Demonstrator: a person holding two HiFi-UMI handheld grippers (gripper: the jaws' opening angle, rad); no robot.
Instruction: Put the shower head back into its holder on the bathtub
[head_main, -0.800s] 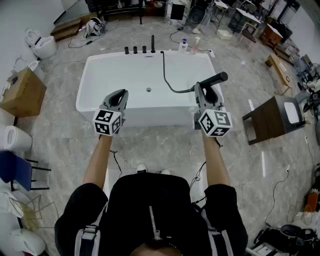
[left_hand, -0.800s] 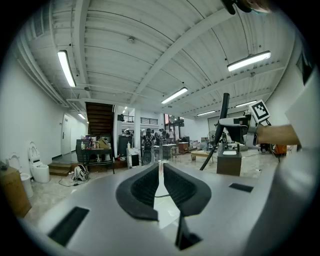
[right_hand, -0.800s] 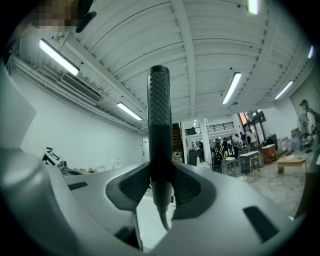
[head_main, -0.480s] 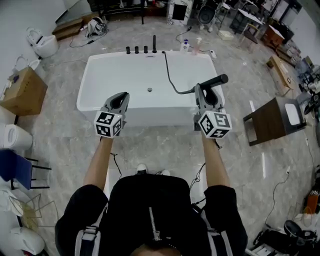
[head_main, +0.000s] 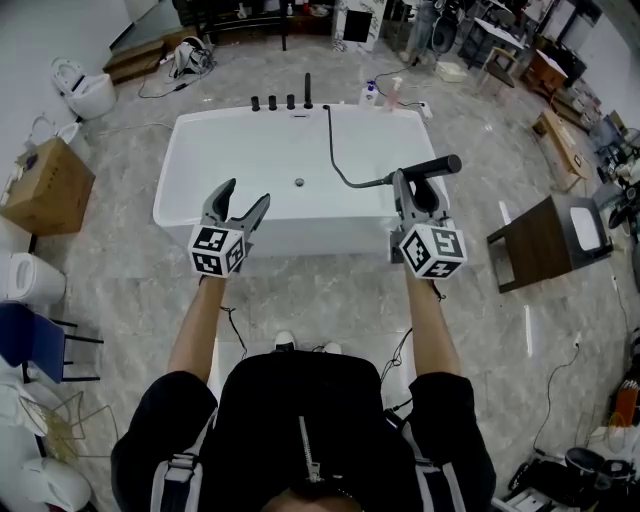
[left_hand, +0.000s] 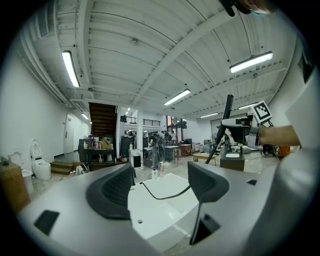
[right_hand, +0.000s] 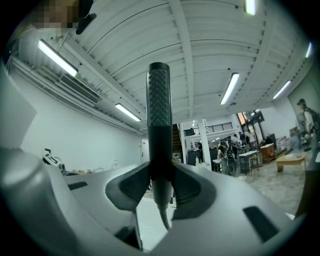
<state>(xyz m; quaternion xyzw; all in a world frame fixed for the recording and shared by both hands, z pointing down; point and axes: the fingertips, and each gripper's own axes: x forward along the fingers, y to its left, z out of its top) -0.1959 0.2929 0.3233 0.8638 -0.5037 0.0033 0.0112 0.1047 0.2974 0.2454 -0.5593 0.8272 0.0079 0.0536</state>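
Jaws of the right gripper (right_hand: 160, 186) pinch the black shower head (right_hand: 159, 115) by its handle. It sticks out over the near right side of the tub. Its dark hose (head_main: 338, 160) droops across the white bathtub (head_main: 180, 135) to the far rim, where the black taps (head_main: 272, 101) stand. The left gripper (head_main: 246, 194) has its jaws spread wide with nothing between them, near the tub's front edge.
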